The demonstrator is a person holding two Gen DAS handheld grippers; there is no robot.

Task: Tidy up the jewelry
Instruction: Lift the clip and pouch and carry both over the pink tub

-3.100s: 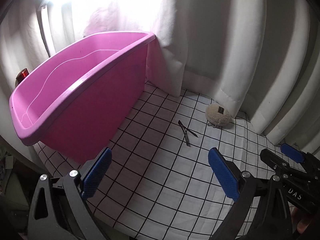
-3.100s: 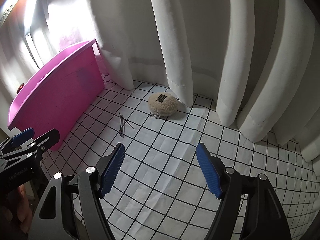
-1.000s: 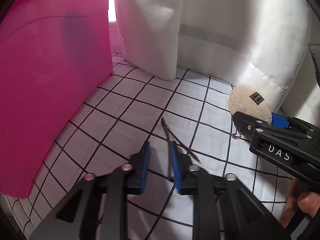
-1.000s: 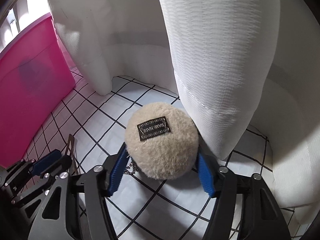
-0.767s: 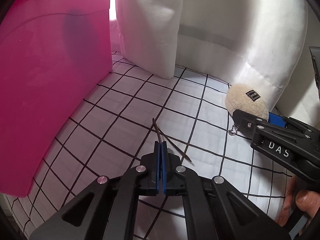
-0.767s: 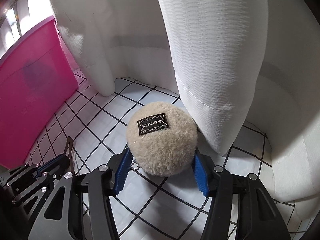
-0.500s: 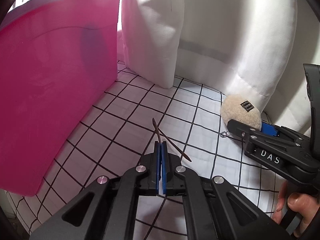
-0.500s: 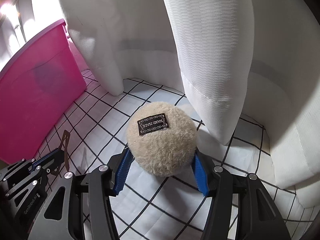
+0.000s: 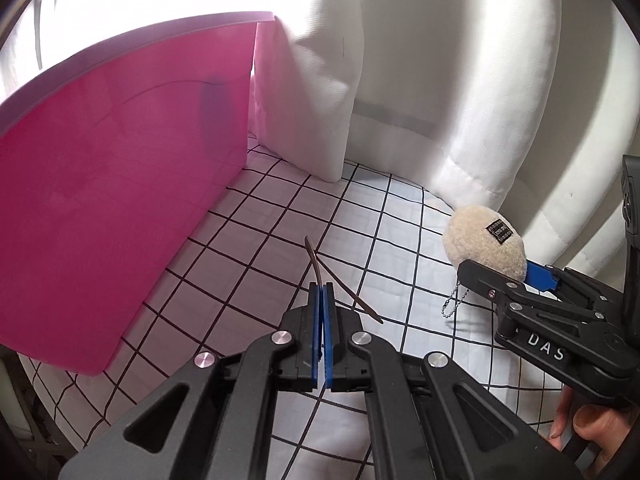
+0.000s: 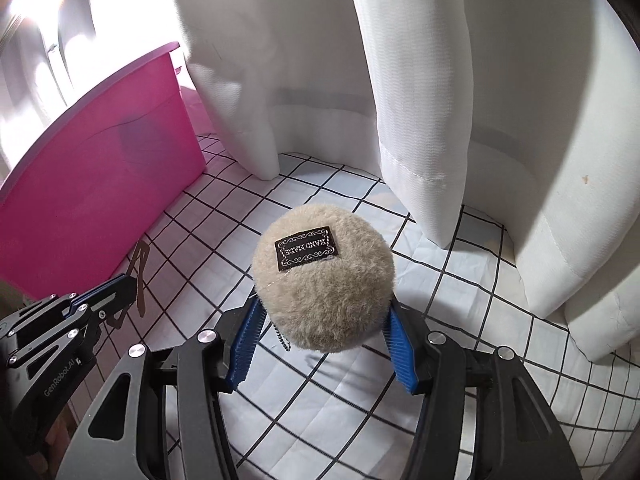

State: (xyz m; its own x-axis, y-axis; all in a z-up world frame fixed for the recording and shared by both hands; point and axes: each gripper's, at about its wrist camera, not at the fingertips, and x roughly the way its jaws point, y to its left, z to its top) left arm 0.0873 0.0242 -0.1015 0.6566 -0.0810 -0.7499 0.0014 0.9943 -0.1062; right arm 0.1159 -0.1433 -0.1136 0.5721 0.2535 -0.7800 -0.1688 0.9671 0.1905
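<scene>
Brown and thin, the hair clip (image 9: 320,270) is pinched at one end between the blue pads of the left gripper (image 9: 320,300), whose jaws are pressed fully together on it. Its long axis runs away from the camera, toward the curtain (image 9: 400,60) at the back, with the curved tip pointing up and slightly left; a second prong splays off to the right and back down, so a narrow V is formed. In the right wrist view the same clip (image 10: 140,276) is seen edge-on as an upright V at the left gripper's tips (image 10: 120,286), lifted off the cloth. The fuzzy beige pom-pom (image 10: 324,292) is squeezed between the pads of the right gripper (image 10: 324,344), with the jaws held about half apart by its bulk. The black label on it faces up toward the camera, and a short ball chain (image 10: 282,338) hangs below it, near the left pad. From the left wrist the pom-pom (image 9: 484,248) is seen held clear of the white checked tablecloth (image 9: 400,220), chain (image 9: 454,300) dangling. The pink tub (image 9: 120,200) sits well to the left of both, on the same cloth. Fingers of a hand (image 9: 588,432) are visible on the right gripper's handle.
</scene>
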